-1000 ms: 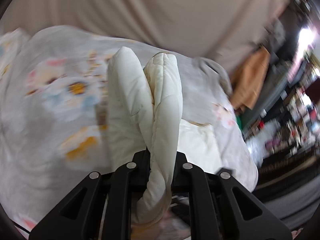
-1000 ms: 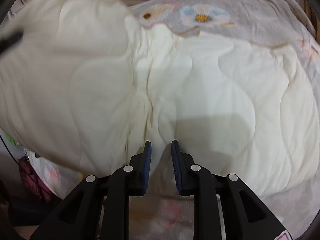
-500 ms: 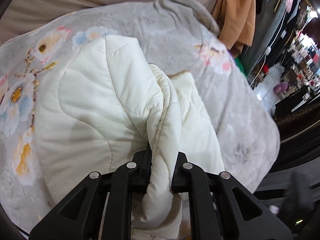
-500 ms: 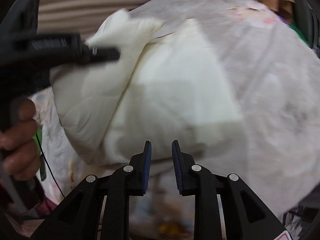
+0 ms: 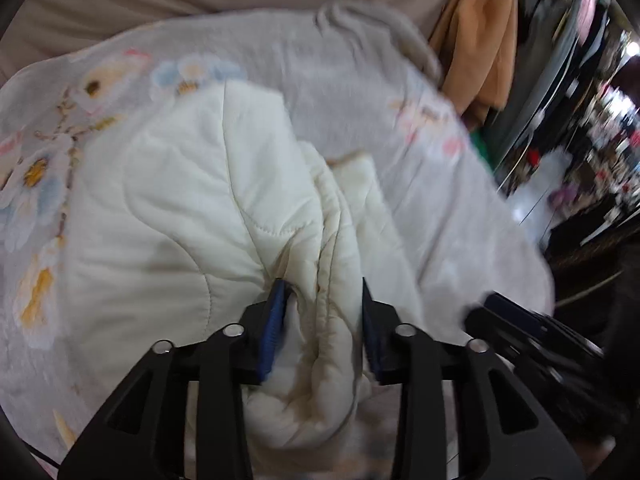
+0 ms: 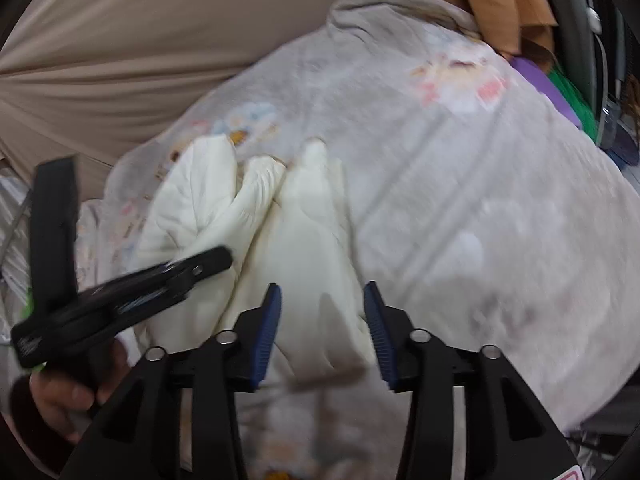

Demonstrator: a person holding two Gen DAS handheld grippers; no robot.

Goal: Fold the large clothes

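On a grey flower-printed blanket (image 5: 328, 92) lies one cream quilted garment (image 5: 180, 208), its bunched edge running between the spread blue-padded fingers of the left gripper (image 5: 322, 320), which stands wide around the fabric without pinching it. From the right wrist view the garment (image 6: 304, 232) sits just ahead of the right gripper (image 6: 322, 320), also spread wide and holding nothing, with the left gripper (image 6: 200, 266) crossing its left side. Two grippers, one blanket, one orange cloth (image 5: 480, 36) behind; white lettering on the left tool is too blurred to read.
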